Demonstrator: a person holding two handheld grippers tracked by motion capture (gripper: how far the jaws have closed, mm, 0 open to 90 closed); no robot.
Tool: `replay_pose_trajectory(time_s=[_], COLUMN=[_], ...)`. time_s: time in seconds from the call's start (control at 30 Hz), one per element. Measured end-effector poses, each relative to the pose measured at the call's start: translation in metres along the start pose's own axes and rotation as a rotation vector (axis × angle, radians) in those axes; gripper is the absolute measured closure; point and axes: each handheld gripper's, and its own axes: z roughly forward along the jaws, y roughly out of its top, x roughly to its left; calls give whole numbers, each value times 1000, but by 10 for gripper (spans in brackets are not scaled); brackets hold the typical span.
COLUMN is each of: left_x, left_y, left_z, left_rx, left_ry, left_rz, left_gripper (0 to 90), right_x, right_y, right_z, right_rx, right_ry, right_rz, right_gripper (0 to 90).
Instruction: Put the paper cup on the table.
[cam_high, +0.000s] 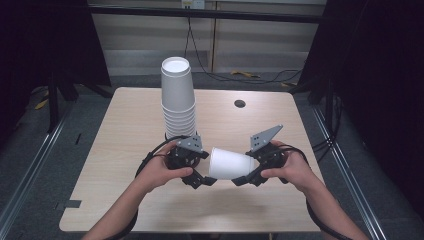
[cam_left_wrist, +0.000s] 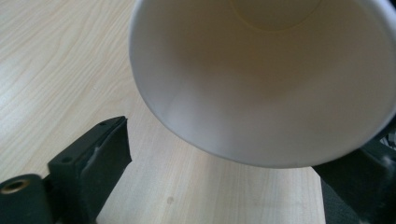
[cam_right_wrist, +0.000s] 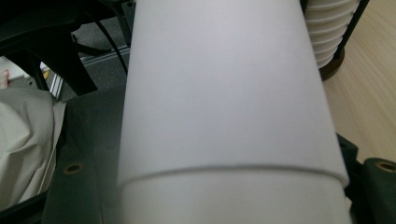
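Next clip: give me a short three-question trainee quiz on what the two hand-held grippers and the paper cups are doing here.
1. True or false: the single white cup lies on its side between the two grippers.
2. Which hand-held gripper is clamped on that cup? A) left hand-held gripper B) right hand-held gripper
3. In the left gripper view, which part of the cup faces the camera?

Key
1. True.
2. B; in the left gripper view the black jaws stand apart from the cup's rim.
3. Its open mouth, with the inside and bottom visible. The stack of cups stands upright behind on the table.
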Motion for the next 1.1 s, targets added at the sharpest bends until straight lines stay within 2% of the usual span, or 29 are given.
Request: replay_pose_trajectory(time_s=[0.2,0.47,0.67,0.8,0.9,1.03,1.1], left_x=[0,2,1,1,0,-1,-1], left_y=[2,2,1,2,3,2,2], left_z=[2,3,4,4,4,4,2], left_rx=[12,10,15,-4,0,-6,-20], left_ry=[0,-25,-23,-34,-43,-47,-43], left_rz=[25,31,38,44,69,76,81], left_gripper=[1,0,0,0,19,85,90], right_x=[1,0,0,0,0,0,-1], right_y=[1,3,4,6,8,8,7], right_z=[2,3,5,6,9,10,11], right_rx=[3,10,21,25,31,38,31], right_ry=[21,29,29,34,41,39,41], right_rz=[-7,-14,-18,-22,-28,-29,-28], right_gripper=[255,254,254,254,253,253,253])
